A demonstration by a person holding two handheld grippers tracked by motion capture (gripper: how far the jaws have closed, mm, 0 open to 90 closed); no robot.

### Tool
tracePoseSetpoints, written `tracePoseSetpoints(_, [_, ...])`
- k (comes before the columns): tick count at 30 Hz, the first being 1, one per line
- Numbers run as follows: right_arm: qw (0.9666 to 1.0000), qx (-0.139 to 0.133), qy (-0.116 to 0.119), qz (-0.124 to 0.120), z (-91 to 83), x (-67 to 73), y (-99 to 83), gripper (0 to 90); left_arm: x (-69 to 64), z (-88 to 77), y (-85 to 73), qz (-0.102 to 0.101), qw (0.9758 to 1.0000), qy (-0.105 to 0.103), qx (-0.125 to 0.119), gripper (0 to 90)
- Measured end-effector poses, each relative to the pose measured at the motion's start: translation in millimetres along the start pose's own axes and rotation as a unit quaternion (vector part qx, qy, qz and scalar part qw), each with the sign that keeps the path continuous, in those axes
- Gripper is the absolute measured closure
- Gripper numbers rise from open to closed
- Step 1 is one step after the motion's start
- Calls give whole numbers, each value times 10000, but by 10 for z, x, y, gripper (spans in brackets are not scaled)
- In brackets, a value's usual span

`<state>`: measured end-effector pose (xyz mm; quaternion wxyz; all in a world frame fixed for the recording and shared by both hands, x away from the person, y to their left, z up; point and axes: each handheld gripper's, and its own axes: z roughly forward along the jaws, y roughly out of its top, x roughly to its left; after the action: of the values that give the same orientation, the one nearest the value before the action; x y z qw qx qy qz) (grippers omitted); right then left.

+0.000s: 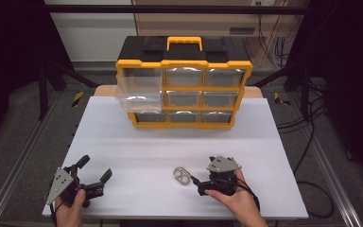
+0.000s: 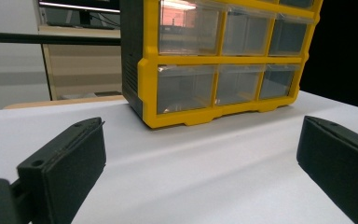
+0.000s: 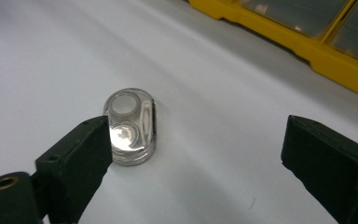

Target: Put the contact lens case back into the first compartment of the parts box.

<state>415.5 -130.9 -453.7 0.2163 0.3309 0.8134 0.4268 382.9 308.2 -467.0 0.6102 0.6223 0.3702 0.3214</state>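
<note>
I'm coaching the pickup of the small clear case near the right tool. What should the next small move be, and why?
Probably shift the right tool sideways so the clear case sits midway between its open jaws. Right now the case lies on the white table beside one jaw, not centred, so closing would likely push it rather than clamp it.

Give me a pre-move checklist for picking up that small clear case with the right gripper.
1. Right gripper jaws apart: ok.
2. Small clear oval plastic case lying flat on the white table, nothing on it: ok.
3. Case centred between the jaws: not ok; it sits at the left jaw in the right gripper view.
4. Left gripper open and away from the case: ok.
5. Transparent drawer pulled out of the yellow-and-black organiser cabinet: ok.
6. Case contents: cannot tell.
</note>
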Motion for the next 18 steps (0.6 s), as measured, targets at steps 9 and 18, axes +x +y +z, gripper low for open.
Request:
tracePoseSetpoints(9, [9982, 436, 404, 67, 118, 134, 48, 107, -46, 30, -3, 108, 9999, 56, 97, 2])
tracePoseSetpoints(18, [9966, 696, 439, -18, 296, 308, 115, 188, -57, 42, -5, 126, 9998, 45, 119, 2])
